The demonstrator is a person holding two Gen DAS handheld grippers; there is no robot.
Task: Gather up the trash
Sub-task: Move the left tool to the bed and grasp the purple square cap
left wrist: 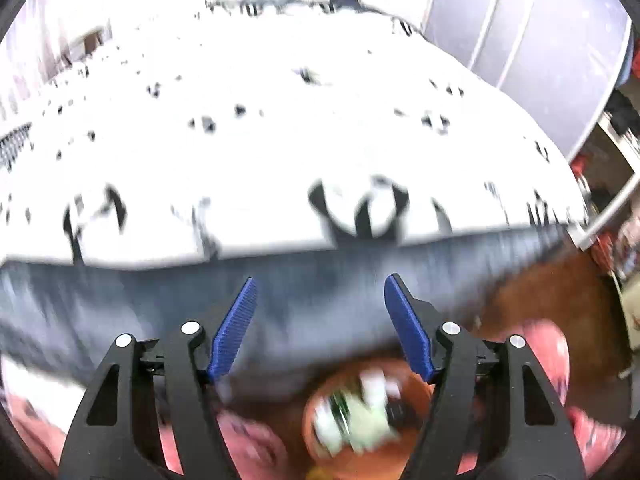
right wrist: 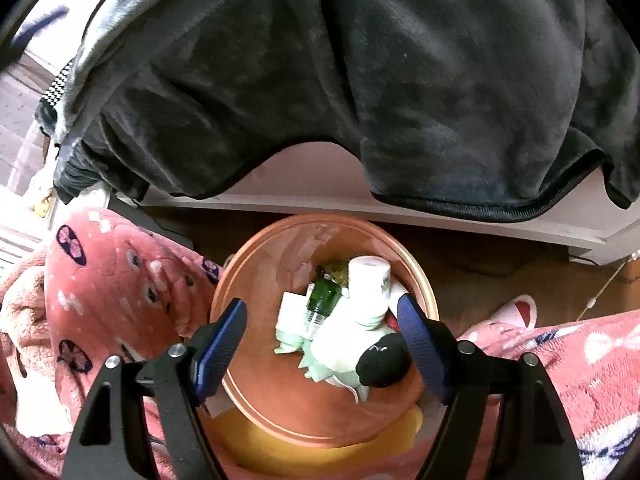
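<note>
Right fingers (right wrist: 322, 334): spread wide, empty, above bin (right wrist: 256, 280).
Left fingers (left wrist: 320, 320): apart, empty.
Room: bed edge (right wrist: 400, 210) just behind bin.
Trash: white roll (right wrist: 370, 280), green bottle (right wrist: 322, 294), crumpled tissue.

A dark grey fleece blanket (right wrist: 360, 80) drapes over the edge of a bed; its hem hangs above the brown floor (right wrist: 500, 264). A white sheet with black marks (left wrist: 280, 140) lies beyond the blanket. Pink patterned pyjama legs (right wrist: 120, 288) sit below the blanket, with a pink slipper (right wrist: 516, 312) on the floor.
</note>
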